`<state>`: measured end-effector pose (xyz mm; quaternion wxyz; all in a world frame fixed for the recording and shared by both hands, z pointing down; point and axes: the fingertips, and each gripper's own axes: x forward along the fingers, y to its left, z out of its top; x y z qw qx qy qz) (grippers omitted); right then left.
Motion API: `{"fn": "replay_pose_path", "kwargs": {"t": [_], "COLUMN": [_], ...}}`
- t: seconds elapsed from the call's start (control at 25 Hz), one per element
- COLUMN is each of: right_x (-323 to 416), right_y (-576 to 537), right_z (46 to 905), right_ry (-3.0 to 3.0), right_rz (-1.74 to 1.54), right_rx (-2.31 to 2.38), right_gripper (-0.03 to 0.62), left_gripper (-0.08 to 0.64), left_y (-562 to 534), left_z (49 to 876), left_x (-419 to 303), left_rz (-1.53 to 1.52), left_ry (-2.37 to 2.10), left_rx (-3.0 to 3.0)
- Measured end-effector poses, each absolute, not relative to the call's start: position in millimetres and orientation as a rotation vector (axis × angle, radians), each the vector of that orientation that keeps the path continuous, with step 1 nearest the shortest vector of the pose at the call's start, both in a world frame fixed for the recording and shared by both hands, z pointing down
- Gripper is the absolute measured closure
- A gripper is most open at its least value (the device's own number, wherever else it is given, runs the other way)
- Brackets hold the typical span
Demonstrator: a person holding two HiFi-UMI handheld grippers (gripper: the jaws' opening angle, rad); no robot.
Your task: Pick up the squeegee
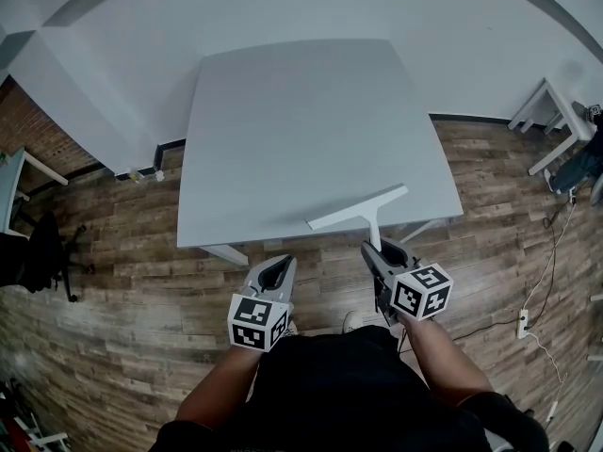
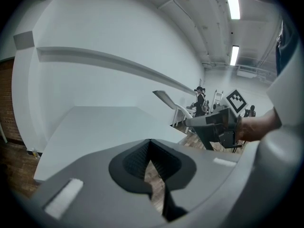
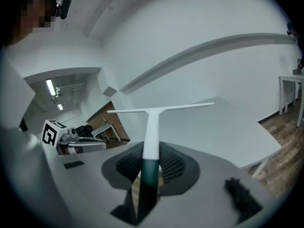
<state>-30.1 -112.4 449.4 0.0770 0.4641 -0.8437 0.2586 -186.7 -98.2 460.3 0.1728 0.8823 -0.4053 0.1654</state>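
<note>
Filling the head view's centre stood a pale grey square table (image 1: 283, 130). Over its 5 o'clock edge hung a white T-shaped plastic squeegee (image 1: 363, 210), its dark green handle pinched by the right gripper (image 1: 384, 250). At 7 o'clock, the left gripper (image 1: 279, 266) had its jaws pressed together, empty.

I read the squeegee (image 3: 153, 122) as smooth matt white plastic, its lower handle dark green and glossier. Right gripper (image 3: 151, 163) shell is matt grey plastic, pads (image 3: 175, 165) ribbed black. Table (image 1: 283, 130) smooth, matt. Floor (image 1: 113, 262) is worn wood planks.
</note>
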Motion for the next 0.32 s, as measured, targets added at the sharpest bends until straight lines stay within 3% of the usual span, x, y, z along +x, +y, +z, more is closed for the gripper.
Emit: {"fn": "replay_pose_path", "kwargs": {"t": [0.32], "right_x": [-30.3], "right_y": [-108.1], "right_z": [446.8], "right_ry": [-2.507], "right_rz": [0.762], "right_rx": [1.393], "right_gripper": [0.499], "left_gripper": [0.554], "left_y": [-98.7], "left_z": [454.5], "left_x": [-192.2], "left_rz": [0.462], "left_ry": [-1.154], "left_rx": [2.507]}}
